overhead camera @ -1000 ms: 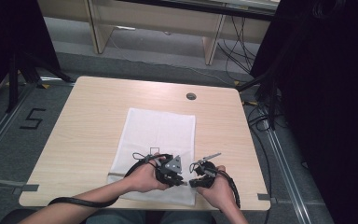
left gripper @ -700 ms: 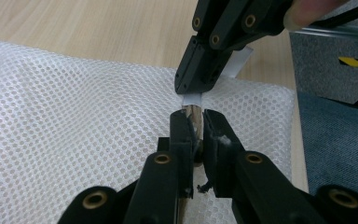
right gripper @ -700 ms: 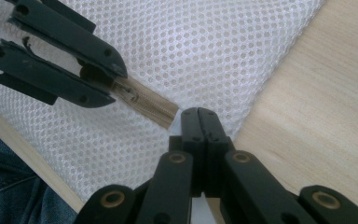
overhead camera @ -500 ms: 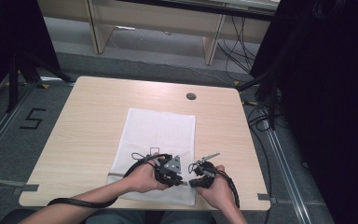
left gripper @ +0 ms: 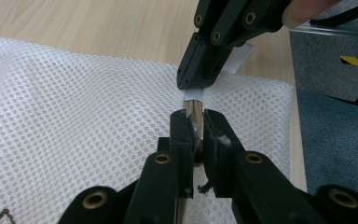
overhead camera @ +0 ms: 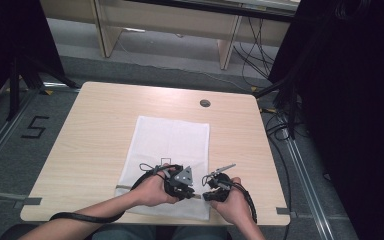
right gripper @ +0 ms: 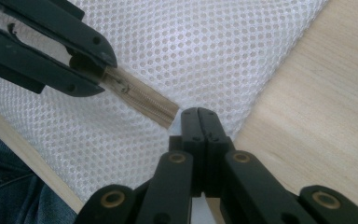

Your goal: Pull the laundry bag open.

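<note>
A white mesh bag [overhead camera: 172, 150] is spread on the worktop [overhead camera: 90, 130]. Its zip [right gripper: 142, 100] is pinched by the left tool [left gripper: 193, 126]. Right of the zip, the bag's edge is clamped by the right tool [right gripper: 199, 114]. The zip could be jammed or the mesh torn by hard pulling.

grey floor [overhead camera: 25, 145] marked "5"; wooden desk legs [overhead camera: 102, 30]; cables [overhead camera: 252, 55] behind

White mesh laundry bag [overhead camera: 172, 145], its fabric a regular honeycomb of small round holes; a small dark square outline is printed near its middle. Beige zipper strip [right gripper: 142, 100] with fine metallic teeth. Pale wooden tabletop [overhead camera: 100, 125], light tan with straight grain and a dark round grommet [overhead camera: 205, 103]. Black two-jaw grippers [left gripper: 193, 128] [right gripper: 199, 114] with brass-coloured rivets. Blue denim [right gripper: 7, 196]. Grey floor with painted black "5" [overhead camera: 34, 127].
</note>
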{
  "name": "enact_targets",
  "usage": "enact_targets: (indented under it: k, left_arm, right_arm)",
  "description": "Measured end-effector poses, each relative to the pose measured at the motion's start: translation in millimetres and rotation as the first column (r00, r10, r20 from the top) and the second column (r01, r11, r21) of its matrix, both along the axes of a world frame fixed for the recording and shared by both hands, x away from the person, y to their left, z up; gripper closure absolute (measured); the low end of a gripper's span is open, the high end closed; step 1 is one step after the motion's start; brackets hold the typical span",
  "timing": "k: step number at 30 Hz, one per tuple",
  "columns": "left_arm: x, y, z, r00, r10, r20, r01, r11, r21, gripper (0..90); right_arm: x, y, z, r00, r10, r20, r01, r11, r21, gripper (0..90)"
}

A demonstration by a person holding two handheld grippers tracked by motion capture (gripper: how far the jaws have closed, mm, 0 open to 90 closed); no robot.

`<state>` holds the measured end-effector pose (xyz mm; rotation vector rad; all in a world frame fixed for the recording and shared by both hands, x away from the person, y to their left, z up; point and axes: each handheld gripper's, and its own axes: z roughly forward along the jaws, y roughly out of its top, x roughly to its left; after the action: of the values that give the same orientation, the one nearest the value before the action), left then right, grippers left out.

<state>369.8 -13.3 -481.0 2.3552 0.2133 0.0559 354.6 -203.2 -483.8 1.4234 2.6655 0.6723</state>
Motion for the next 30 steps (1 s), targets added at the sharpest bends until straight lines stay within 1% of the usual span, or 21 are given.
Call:
enact_targets:
  k: [4,5,8,14,15,16,17,18,20,22,24,26,27,28,30]
  left_arm:
    - [0.1,2.0,0.3,1.0,0.004,-0.005,-0.004,1.0,0.001,82.4]
    - [0.1,2.5,0.2,0.9999,0.006,-0.012,-0.006,1.0,-0.001,82.3]
    - [-0.4,2.1,0.3,1.0,0.004,-0.005,-0.004,1.0,0.003,82.4]
    - [-0.7,2.5,-0.3,1.0,0.004,-0.005,-0.004,1.0,0.001,82.4]
    - [-0.7,2.6,-0.2,1.0,0.003,-0.004,-0.003,1.0,0.005,82.4]
    - [-0.2,3.3,0.5,1.0,-0.004,0.007,0.004,0.9999,0.009,82.4]
    - [0.2,4.2,0.9,1.0,-0.005,0.006,0.004,1.0,0.008,82.4]
    - [-0.2,5.0,1.1,1.0,0.005,-0.006,-0.004,1.0,0.006,82.4]
    - [0.9,7.2,1.9,1.0,-0.004,0.004,0.004,1.0,0.007,82.4]
    - [0.0,8.0,1.3,0.9999,0.004,-0.01,-0.004,1.0,0.003,82.4]
    - [-0.1,7.7,1.5,1.0,-0.005,0.005,0.005,0.9999,0.011,82.4]
    - [-0.4,7.7,2.0,1.0,-0.008,0.004,0.007,0.9999,0.01,82.4]
    - [-0.4,7.8,2.1,0.9999,-0.008,0.008,0.007,0.9998,0.016,82.4]
    - [-0.8,8.5,2.1,1.0,-0.002,-0.001,0.002,0.9999,0.012,82.4]
    - [-0.1,10.0,2.4,1.0,-0.005,0.008,0.004,1.0,0.008,82.4]
  right_arm:
    - [0.0,0.0,0.0,1.0,-0.001,0.0,0.001,1.0,0.001,90.0]
    - [0.0,0.0,0.0,1.0,-0.001,0.0,0.001,1.0,0.001,90.0]
    - [0.2,-0.3,-0.1,1.0,-0.001,-0.001,0.001,1.0,0.003,90.0]
    - [0.1,-0.7,-0.1,1.0,0.003,0.002,-0.003,1.0,0.001,90.0]
    - [0.2,-0.7,-0.1,1.0,0.003,0.001,-0.003,1.0,0.001,90.0]
    - [0.2,-0.7,-0.1,1.0,0.003,0.001,-0.003,1.0,0.001,90.0]
    - [0.4,-0.9,-0.2,1.0,0.005,0.002,-0.005,1.0,0.005,90.0]
    - [0.4,-0.9,-0.2,1.0,0.005,0.002,-0.005,1.0,0.005,90.0]
    - [0.5,-0.9,-0.2,1.0,0.004,0.0,-0.004,1.0,0.008,90.0]
    - [0.4,-0.7,-0.1,1.0,0.003,0.0,-0.003,1.0,0.007,90.0]
    - [0.3,-0.5,-0.2,1.0,0.0,-0.002,0.0,1.0,0.005,90.0]
    - [0.2,-0.6,-0.2,1.0,0.001,-0.001,-0.001,1.0,0.003,90.0]
    - [0.2,-0.8,-0.2,1.0,0.003,0.0,-0.003,1.0,0.003,90.0]
    - [0.2,-0.8,-0.2,1.0,0.001,-0.001,-0.001,1.0,0.004,90.0]
    - [0.4,-0.9,-0.2,1.0,0.004,0.002,-0.004,1.0,0.005,90.0]
